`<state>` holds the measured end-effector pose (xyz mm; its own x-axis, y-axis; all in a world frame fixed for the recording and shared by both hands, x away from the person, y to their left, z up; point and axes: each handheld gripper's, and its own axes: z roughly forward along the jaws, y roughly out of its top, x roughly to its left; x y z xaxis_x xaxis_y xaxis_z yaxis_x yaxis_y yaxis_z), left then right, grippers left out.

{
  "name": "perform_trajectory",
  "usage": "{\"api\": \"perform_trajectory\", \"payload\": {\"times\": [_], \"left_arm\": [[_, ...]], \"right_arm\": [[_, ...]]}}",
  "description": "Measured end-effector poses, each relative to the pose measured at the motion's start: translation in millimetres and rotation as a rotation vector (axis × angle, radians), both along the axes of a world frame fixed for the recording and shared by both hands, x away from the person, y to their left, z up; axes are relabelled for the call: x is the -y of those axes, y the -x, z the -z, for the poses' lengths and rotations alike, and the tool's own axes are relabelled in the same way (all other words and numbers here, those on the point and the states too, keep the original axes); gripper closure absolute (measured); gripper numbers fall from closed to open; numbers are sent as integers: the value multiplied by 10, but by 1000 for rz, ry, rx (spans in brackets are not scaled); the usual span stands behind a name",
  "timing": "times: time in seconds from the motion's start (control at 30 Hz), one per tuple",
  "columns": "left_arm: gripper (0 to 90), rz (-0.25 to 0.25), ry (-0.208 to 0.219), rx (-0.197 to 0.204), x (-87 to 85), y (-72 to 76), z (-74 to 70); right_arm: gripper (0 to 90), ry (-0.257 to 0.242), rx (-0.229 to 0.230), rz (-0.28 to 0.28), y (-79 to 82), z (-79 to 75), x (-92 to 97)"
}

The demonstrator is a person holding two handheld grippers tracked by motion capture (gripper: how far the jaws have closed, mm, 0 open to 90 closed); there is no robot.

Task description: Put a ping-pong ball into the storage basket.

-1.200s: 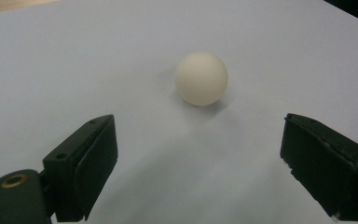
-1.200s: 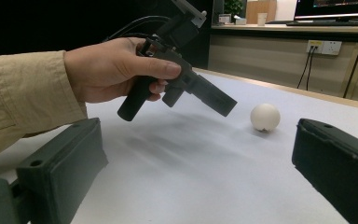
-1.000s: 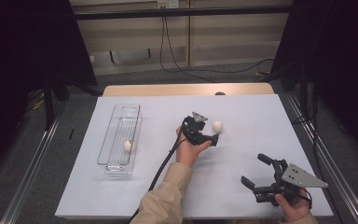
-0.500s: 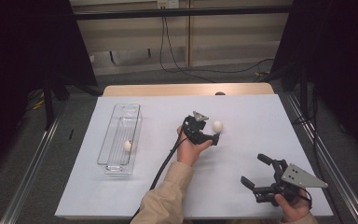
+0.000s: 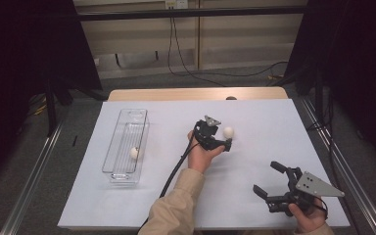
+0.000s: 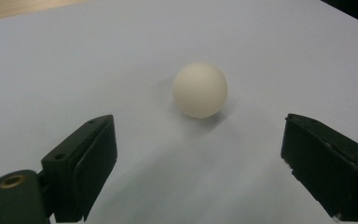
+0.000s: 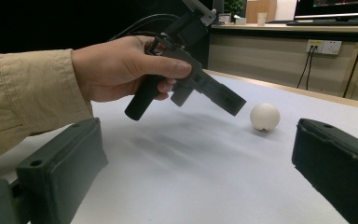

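A white ball [image 5: 228, 132] lies on the white table sheet [image 5: 254, 117], right of the middle. My left gripper [image 5: 223, 138] hovers just in front of it, tilted down and open. In the left gripper view the ball [image 6: 199, 90] sits a little ahead of the two black fingers [image 6: 85, 163], centred on the gap and untouched. A second white ball [image 5: 134, 152] rests inside the clear plastic tray [image 5: 126, 128] on the left. My right gripper [image 5: 266, 177] is held low near the front right corner, open with nothing between its jaws. From there I see the left gripper [image 7: 228, 100] pointing at the ball [image 7: 265, 116].
The tray stands lengthwise on the left part of the sheet. A black cable [image 5: 174, 169] trails from the left gripper along the sleeve to the front edge. Beyond the sheet a wooden table strip [image 5: 176, 94] shows, with dark frames and rails at both sides.
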<state>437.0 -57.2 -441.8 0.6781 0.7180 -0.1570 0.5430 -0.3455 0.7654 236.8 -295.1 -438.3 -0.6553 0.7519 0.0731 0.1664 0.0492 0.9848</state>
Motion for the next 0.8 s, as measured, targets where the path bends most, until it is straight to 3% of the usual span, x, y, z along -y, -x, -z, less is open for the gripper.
{"api": "perform_trajectory", "payload": {"times": [0.8], "left_arm": [[105, 5, -10, 6, 63, -28, 35]], "right_arm": [[16, -1, 4, 5, -3, -4, 14]]}}
